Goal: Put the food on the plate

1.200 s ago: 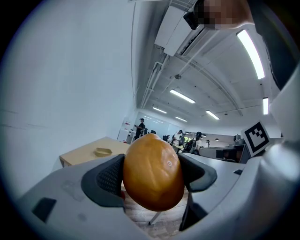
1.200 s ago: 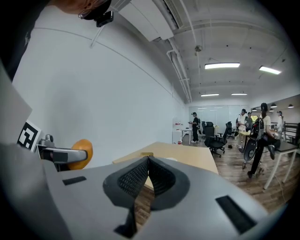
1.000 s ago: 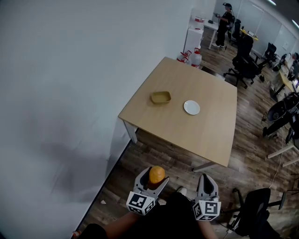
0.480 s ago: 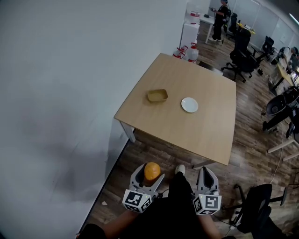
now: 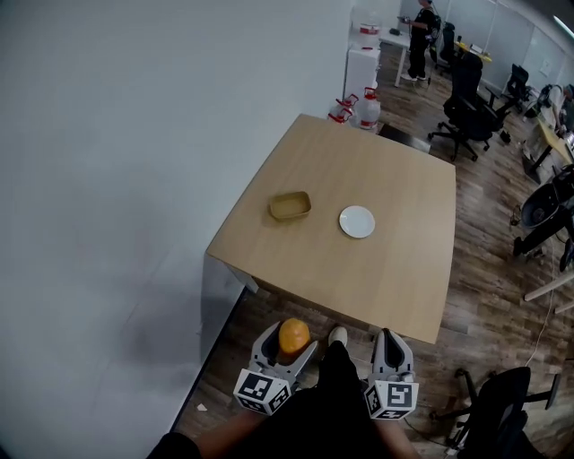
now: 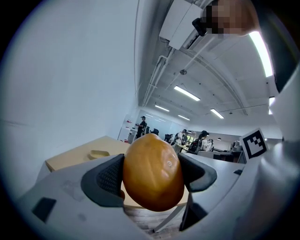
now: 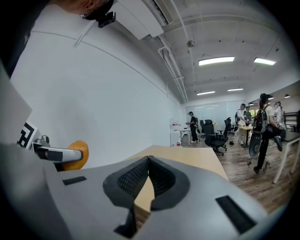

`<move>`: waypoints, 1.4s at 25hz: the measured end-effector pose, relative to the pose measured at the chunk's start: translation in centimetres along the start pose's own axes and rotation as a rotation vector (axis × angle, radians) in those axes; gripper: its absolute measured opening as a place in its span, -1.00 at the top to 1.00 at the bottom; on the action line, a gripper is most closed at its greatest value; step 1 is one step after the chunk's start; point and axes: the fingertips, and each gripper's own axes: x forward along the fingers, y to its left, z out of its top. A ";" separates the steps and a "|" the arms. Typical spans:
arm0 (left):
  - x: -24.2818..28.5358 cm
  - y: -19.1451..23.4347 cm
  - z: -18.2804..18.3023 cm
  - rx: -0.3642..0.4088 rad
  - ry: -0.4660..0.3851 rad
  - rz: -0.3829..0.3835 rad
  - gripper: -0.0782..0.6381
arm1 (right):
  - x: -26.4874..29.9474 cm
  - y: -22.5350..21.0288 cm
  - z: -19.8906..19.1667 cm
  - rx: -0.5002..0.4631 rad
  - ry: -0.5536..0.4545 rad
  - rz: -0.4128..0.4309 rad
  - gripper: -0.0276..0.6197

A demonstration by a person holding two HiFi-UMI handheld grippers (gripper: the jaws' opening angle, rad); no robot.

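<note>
My left gripper point(image 5: 289, 343) is shut on an orange, egg-shaped piece of food point(image 5: 293, 335), held low in front of the person, short of the wooden table point(image 5: 395, 287). In the left gripper view the food point(image 6: 153, 171) fills the space between the two pads. The same food point(image 7: 75, 155) shows at the left of the right gripper view. My right gripper point(image 5: 392, 350) is shut with nothing in it; its pads point(image 7: 136, 178) meet. A small white plate point(image 5: 357, 220) lies near the table's middle, and a shallow tan tray point(image 5: 290, 205) sits left of it.
A white wall point(image 5: 134, 161) runs along the left, close to the table's left edge. Office chairs point(image 5: 466, 112) and desks stand at the far right on the wood floor point(image 5: 489, 269). A person point(image 5: 421, 27) stands far back. Water jugs point(image 5: 363, 109) sit beyond the table.
The table has drawn nearer and lower in the head view as the person steps toward it. Both grippers keep their hold and pose.
</note>
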 end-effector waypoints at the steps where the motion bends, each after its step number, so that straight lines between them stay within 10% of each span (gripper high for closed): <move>1: 1.2 0.1 0.0 0.009 0.011 -0.007 -0.15 | 1.0 -0.7 0.0 0.014 0.002 0.002 0.73; 15: 22.2 2.0 0.1 0.085 0.106 -0.051 -0.15 | 13.9 -16.1 3.3 0.020 0.000 -0.031 0.73; 35: 41.3 10.0 -7.4 0.138 0.326 0.005 -0.15 | 23.1 -19.5 0.7 0.046 0.144 0.073 0.73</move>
